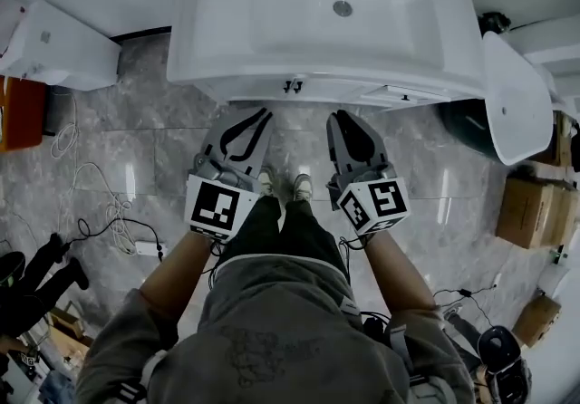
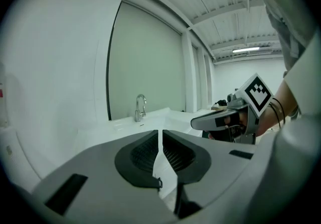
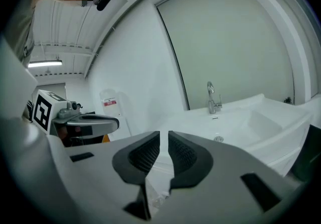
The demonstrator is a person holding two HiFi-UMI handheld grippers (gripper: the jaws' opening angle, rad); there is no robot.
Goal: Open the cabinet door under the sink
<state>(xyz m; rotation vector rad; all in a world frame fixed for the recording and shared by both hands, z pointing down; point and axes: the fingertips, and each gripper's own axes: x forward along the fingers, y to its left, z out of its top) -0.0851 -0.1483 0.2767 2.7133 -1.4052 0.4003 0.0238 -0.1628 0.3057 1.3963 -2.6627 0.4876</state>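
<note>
1. Left tool: clenched, the jaws together along a hairline slit, with nothing between the ribbed pads. Held low in front of the person, left of the shoes. Points toward the sink front, clear of it.
2. Right tool: clenched likewise and empty, with only a thin slit between the pads. Held beside the left tool, right of the shoes. Points the same way, touching nothing.
3. Marker cubes: one at the rear of each tool, left and right, just ahead of the forearms.
4. Sink: a white rectangular basin. Carries a chrome faucet at the back edge and a round drain in the bowl. Stands against the wall below a large mirror.
5. Cabinet door: directly under the sink. Shows from the head view only as a narrow white strip below the basin's front rim. Carries two small dark handles side by side at the middle. Lies ahead of the two tool tips and between them, touched by neither. Door faces hidden by the steep viewing angle.
6. Floor: grey marbled tile. Holds loose cables at the left and cardboard boxes at the right, all well apart from the tools.
</note>
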